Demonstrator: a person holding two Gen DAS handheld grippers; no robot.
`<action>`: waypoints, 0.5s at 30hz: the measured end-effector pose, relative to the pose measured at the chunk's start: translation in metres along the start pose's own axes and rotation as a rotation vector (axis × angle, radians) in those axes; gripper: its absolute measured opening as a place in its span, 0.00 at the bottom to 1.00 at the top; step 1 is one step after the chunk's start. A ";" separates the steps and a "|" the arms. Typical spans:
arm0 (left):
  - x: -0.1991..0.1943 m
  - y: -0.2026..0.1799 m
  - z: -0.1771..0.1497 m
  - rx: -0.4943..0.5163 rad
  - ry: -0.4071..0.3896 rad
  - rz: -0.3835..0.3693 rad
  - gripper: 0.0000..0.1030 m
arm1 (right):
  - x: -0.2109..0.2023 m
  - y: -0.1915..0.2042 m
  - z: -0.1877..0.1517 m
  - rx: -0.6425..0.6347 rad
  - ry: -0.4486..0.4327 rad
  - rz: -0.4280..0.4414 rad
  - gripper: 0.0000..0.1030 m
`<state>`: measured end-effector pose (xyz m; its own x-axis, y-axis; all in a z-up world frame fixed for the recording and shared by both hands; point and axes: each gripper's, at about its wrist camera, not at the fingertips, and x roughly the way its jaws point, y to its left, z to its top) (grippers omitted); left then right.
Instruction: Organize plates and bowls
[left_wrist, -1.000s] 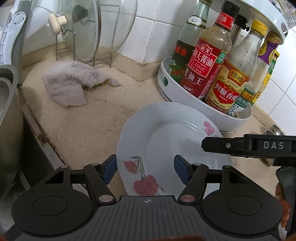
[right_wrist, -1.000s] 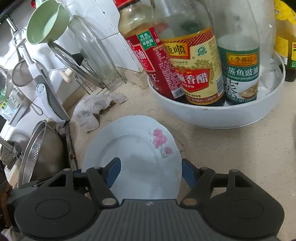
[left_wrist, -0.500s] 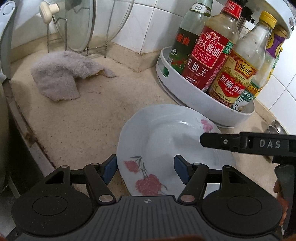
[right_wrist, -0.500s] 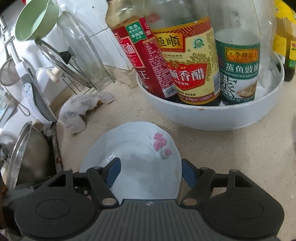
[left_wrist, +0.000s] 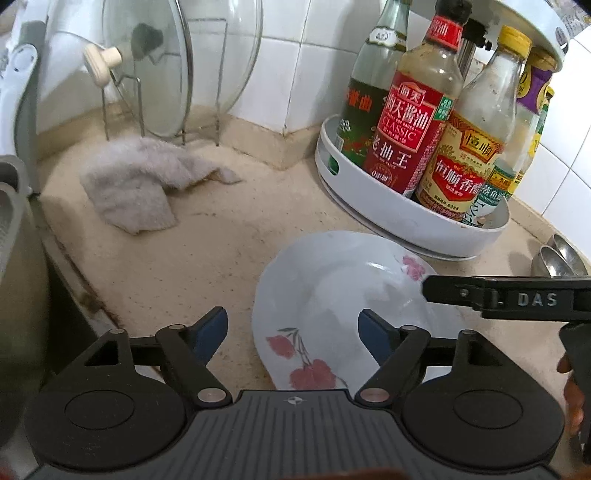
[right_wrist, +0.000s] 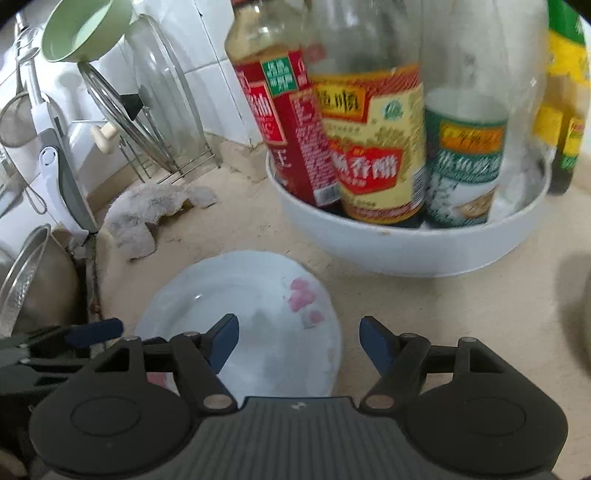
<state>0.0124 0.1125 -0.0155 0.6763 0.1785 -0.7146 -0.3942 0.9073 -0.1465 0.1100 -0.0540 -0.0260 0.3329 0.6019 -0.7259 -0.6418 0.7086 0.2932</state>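
Observation:
A white plate with red flowers (left_wrist: 332, 306) lies flat on the beige counter, just in front of the bottle tray. It also shows in the right wrist view (right_wrist: 258, 321). My left gripper (left_wrist: 293, 330) is open and empty, low over the plate's near left rim. My right gripper (right_wrist: 299, 341) is open and empty, over the plate's near right rim. The right gripper's finger (left_wrist: 491, 293) crosses the plate's right side in the left wrist view. No bowl for the task is in view.
A white round tray (left_wrist: 413, 221) of sauce bottles (left_wrist: 410, 122) stands behind the plate. A grey rag (left_wrist: 140, 184) and a rack with glass lids (left_wrist: 159, 66) are at the back left. Metal strainers sit in the sink (right_wrist: 33, 284) at left. Steel spoons (left_wrist: 557, 254) lie at right.
Both grippers drew back slightly and shifted left, so the plate sits further right in the left wrist view. The plate has not moved. Both stay open.

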 end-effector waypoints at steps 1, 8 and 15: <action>-0.004 -0.001 0.000 0.006 -0.009 0.003 0.80 | -0.005 -0.001 -0.001 -0.005 -0.006 -0.003 0.71; -0.042 -0.040 0.000 0.128 -0.088 -0.116 0.83 | -0.060 -0.020 -0.027 0.037 -0.073 -0.025 0.76; -0.032 -0.124 -0.021 0.320 -0.018 -0.344 0.83 | -0.133 -0.057 -0.071 0.138 -0.143 -0.159 0.77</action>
<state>0.0262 -0.0136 0.0115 0.7459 -0.1488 -0.6492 0.0643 0.9863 -0.1521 0.0532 -0.2005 0.0098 0.5226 0.5181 -0.6771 -0.4764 0.8361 0.2720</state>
